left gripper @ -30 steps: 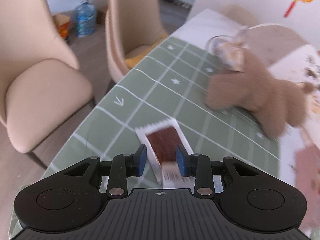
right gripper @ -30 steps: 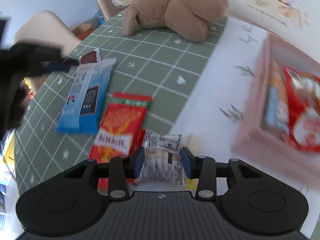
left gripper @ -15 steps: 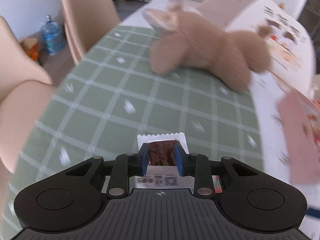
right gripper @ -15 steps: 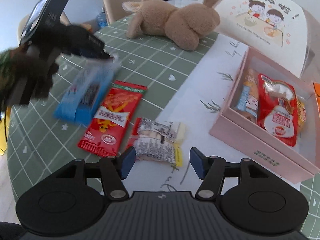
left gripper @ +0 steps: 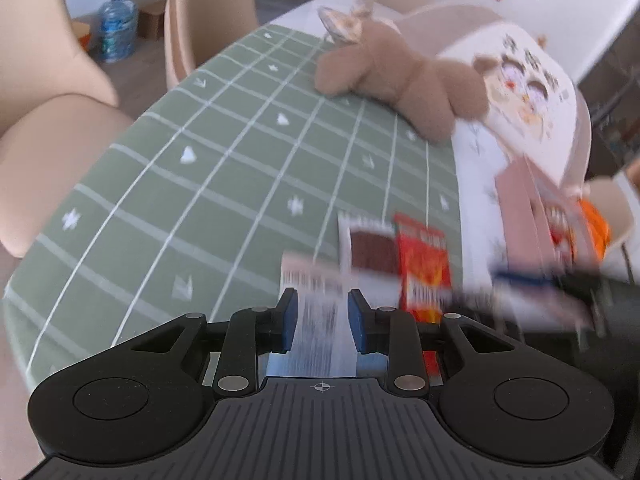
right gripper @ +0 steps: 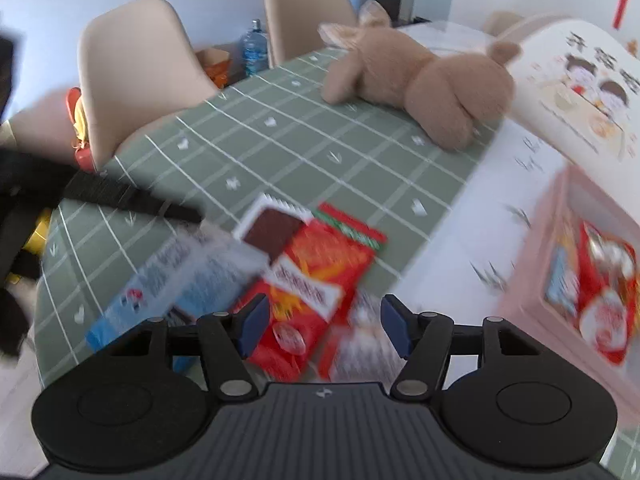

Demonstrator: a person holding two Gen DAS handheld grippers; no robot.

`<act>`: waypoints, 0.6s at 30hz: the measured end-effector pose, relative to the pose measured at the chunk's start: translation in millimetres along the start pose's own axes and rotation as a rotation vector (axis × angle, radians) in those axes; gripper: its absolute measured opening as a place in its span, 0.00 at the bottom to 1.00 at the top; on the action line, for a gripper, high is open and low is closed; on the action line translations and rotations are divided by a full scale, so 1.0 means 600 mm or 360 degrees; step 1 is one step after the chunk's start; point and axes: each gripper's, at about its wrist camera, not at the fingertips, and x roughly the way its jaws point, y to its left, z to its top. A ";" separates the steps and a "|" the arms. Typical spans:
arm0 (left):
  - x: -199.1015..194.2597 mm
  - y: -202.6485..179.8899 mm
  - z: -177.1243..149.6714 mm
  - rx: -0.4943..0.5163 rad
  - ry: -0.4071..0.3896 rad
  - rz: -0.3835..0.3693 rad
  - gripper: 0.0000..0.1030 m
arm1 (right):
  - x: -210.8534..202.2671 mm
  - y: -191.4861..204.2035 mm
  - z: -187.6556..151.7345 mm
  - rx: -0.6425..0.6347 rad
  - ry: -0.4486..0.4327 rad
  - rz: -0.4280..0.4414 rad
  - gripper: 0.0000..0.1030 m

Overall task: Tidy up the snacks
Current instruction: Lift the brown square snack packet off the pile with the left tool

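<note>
Lying between left tool: blue packet

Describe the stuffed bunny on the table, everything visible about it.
The stuffed bunny is a tan, fuzzy plush toy lying flat on its belly at the far side of the green checked tablecloth. Its long ears, with a paler patterned lining, point toward the beige chairs, and a small round tail sticks up at the other end. One stubby front paw reaches forward on the cloth. Its rump lies next to the illustrated white cover. Neither claw touches it, and the snack packets lie well short of it.
</note>
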 end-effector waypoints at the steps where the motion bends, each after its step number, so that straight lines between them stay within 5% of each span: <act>1: -0.002 -0.006 -0.011 0.0021 0.0021 0.0033 0.30 | 0.009 0.004 0.012 -0.0003 -0.0006 0.0008 0.61; 5: -0.011 -0.011 -0.041 0.0015 0.0065 0.0106 0.30 | 0.069 0.016 0.069 0.0015 0.0037 0.0076 0.61; 9: -0.023 -0.003 -0.054 -0.0015 0.0064 0.0136 0.30 | 0.125 0.027 0.097 -0.0020 0.0079 -0.0005 0.61; 18: -0.018 -0.018 -0.058 -0.0036 0.0056 0.0095 0.30 | 0.087 -0.008 0.025 -0.0011 0.0156 0.0081 0.54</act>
